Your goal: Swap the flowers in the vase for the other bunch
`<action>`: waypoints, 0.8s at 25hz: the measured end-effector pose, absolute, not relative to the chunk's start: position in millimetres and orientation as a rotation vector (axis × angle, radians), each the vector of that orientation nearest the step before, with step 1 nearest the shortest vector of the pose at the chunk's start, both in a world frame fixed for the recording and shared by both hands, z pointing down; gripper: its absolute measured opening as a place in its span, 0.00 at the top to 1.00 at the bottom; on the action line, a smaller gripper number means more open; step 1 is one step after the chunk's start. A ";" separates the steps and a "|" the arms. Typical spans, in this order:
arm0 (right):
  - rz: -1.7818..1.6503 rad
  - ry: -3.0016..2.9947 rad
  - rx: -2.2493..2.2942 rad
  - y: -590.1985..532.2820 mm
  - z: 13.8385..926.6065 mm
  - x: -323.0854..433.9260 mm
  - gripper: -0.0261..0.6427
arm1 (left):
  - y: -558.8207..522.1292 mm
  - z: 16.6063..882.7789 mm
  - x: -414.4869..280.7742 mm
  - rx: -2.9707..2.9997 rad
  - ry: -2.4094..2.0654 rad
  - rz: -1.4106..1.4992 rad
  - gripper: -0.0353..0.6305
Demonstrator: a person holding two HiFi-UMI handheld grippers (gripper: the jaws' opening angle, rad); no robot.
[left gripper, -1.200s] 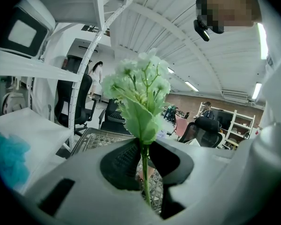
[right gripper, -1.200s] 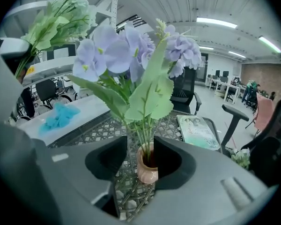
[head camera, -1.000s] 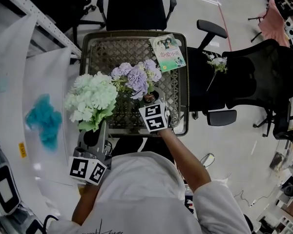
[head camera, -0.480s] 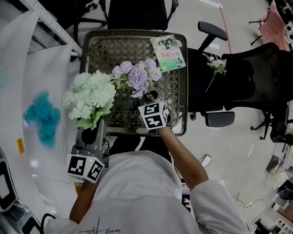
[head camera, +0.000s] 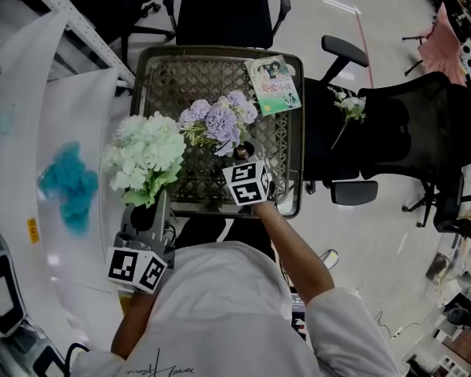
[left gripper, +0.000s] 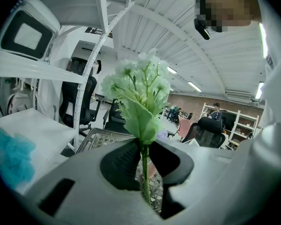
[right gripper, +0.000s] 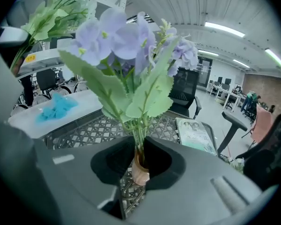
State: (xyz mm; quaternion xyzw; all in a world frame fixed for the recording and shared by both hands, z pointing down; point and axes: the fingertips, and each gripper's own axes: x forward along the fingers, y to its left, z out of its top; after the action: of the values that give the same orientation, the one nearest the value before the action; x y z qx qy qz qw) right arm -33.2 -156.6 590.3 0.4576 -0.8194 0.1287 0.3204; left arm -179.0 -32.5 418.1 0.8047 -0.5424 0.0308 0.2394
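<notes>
Little differs from the earlier head views except at the right gripper (head camera: 240, 155), whose jaws have just been closing. They now stand narrow on the stems of the purple bunch (head camera: 220, 120), just above the mouth of the vase (right gripper: 139, 171). The vase stands on the mesh table (head camera: 180, 73), toward its 5 o'clock side, with a book (head camera: 273, 85) at the table's 1 o'clock corner. At 9 o'clock of the purple flowers, the left gripper (head camera: 160, 203) holds the white-green bunch (head camera: 145, 155) upright over the table's edge, its jaws narrow on the single green stem and unmoved.

The step in hand looks like taking the old flowers out, with the replacement already waiting alongside. The next move probably calls for a straight upward pull, so the stems clear the narrow neck without tipping the vase. The left bunch must stay clear meanwhile.
</notes>
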 end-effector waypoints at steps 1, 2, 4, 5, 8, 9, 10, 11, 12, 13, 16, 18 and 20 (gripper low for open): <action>0.335 -2.150 1.206 -156.6 590.0 -33.0 0.86 | -32.3 417.8 -179.5 2.203 -1.486 0.083 0.85; 0.333 -2.147 1.209 -156.7 590.0 -32.4 0.87 | -32.2 417.6 -179.6 2.202 -1.487 0.083 0.85; 0.335 -2.146 1.214 -157.5 590.8 -30.1 0.88 | -32.9 417.6 -178.3 2.202 -1.488 0.083 0.85; 0.340 -2.147 1.214 -157.9 591.5 -28.6 0.89 | -33.6 417.7 -177.2 2.203 -1.488 0.084 0.85; 0.354 -2.152 1.215 -158.6 592.5 -23.9 0.89 | -35.7 417.2 -173.5 2.204 -1.487 0.086 0.85; 0.361 -2.154 1.217 -158.7 592.3 -22.5 0.89 | -36.1 416.8 -172.5 2.204 -1.487 0.087 0.85; 0.368 -2.156 1.220 -158.5 592.0 -21.9 0.89 | -36.1 416.3 -172.2 2.205 -1.486 0.086 0.85; 0.373 -2.159 1.223 -157.8 591.5 -22.3 0.89 | -35.4 416.0 -172.9 2.206 -1.485 0.085 0.85; 0.376 -2.161 1.225 -156.7 591.1 -23.4 0.89 | -34.3 415.8 -174.2 2.207 -1.484 0.083 0.85; 0.379 -2.163 1.228 -155.4 590.8 -24.8 0.89 | -33.1 415.7 -175.8 2.208 -1.483 0.080 0.85; 0.393 -2.171 1.232 -152.9 589.8 -26.1 0.89 | -31.7 415.4 -177.2 2.211 -1.481 0.075 0.85; 0.405 -2.176 1.234 -152.9 589.6 -25.2 0.89 | -32.9 414.7 -176.4 2.211 -1.479 0.074 0.85; 0.406 -2.186 1.239 -154.6 588.9 -25.6 0.89 | -34.4 414.5 -176.5 2.211 -1.477 0.074 0.85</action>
State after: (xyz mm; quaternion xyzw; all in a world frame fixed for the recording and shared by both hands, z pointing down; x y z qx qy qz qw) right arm -25.6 -154.6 588.9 0.4652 -0.8209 0.1526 0.2939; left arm -176.5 -34.4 414.5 0.8073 -0.5391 0.0269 0.2384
